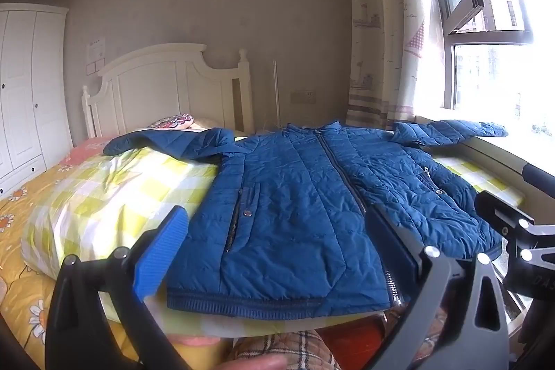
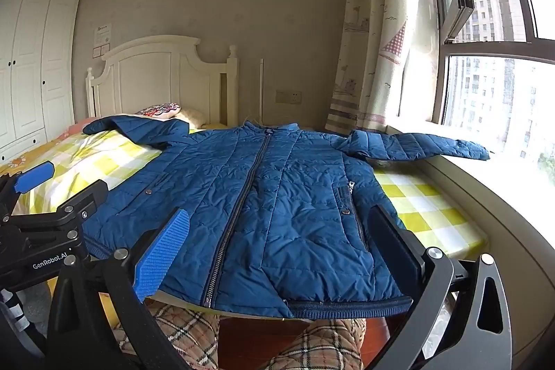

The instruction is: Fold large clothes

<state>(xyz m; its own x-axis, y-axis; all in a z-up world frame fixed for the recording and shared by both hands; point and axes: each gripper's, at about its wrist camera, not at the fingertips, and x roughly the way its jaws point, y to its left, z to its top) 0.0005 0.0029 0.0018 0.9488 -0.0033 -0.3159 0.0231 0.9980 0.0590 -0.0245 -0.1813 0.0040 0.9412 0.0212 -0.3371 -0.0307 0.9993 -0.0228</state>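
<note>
In the left wrist view, a blue quilted jacket [image 1: 295,196] is seen spread front-up and zipped on a bed [image 1: 114,186] covered by a yellow checked sheet, its hem at the near edge and its collar toward the white headboard [image 1: 166,85]. The left gripper [image 1: 277,248] is held just short of the hem, above its left half, with its fingers [image 1: 159,255] spread fully apart and nothing clamped between them. One sleeve [image 1: 166,141] is laid out toward the left, the other toward the window sill. The flat, spread layout appears meant to ready the garment for folding.

In the right wrist view, the same jacket [image 2: 277,203] is shown from slightly further right, its zip running up the middle. The right gripper [image 2: 277,248] is poised over the right half of the hem, its fingers [image 2: 163,252] also wide apart and empty. The left gripper [image 2: 34,214] is visible at the left edge. The right sleeve [image 2: 416,144] is draped onto the window sill [image 2: 485,175]. Plaid-trousered legs [image 2: 319,345] are seen below the bed's edge.
</note>
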